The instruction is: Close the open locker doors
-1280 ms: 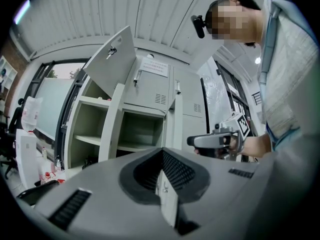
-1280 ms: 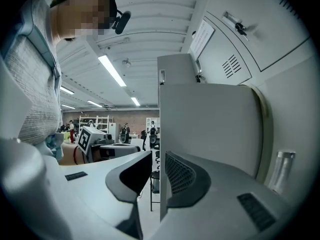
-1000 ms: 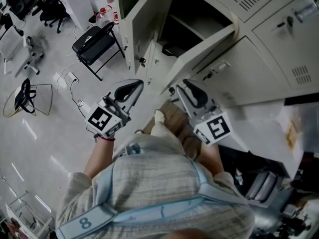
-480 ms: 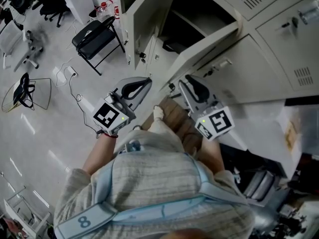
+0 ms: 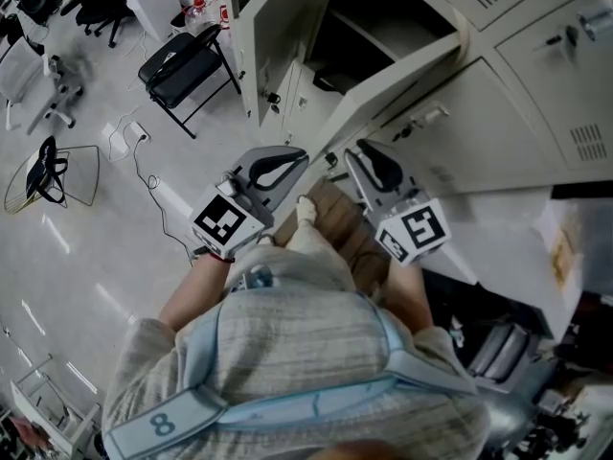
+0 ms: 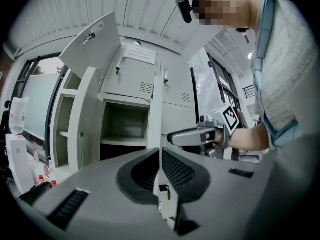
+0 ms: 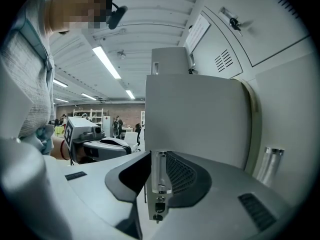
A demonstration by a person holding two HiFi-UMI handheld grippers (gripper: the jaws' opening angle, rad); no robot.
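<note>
Two handheld grippers work at one bank of lockers, and at least two of its doors stand open in the head view. The far-left door (image 5: 263, 41) is swung wide beside a dark compartment. The middle door (image 5: 393, 89) juts out toward the person, seen almost edge-on, with its near corner between the two grippers.

The right gripper (image 5: 354, 151) sits on the right side of that middle door. Its own view shows its jaws clamped on one upright handle (image 7: 159, 170) at the door's free edge, with one lock and key (image 7: 159, 206) just below the handle. The left gripper (image 5: 301, 157) points at the same door from the left. Its jaws are pressed together with nothing between them, and the tips are just beside the door's edge; whether they touch it cannot be told.

To the right, two closed doors (image 5: 522, 147) each show one handle. On the floor at the far left stands one black folding chair (image 5: 182, 70).
</note>
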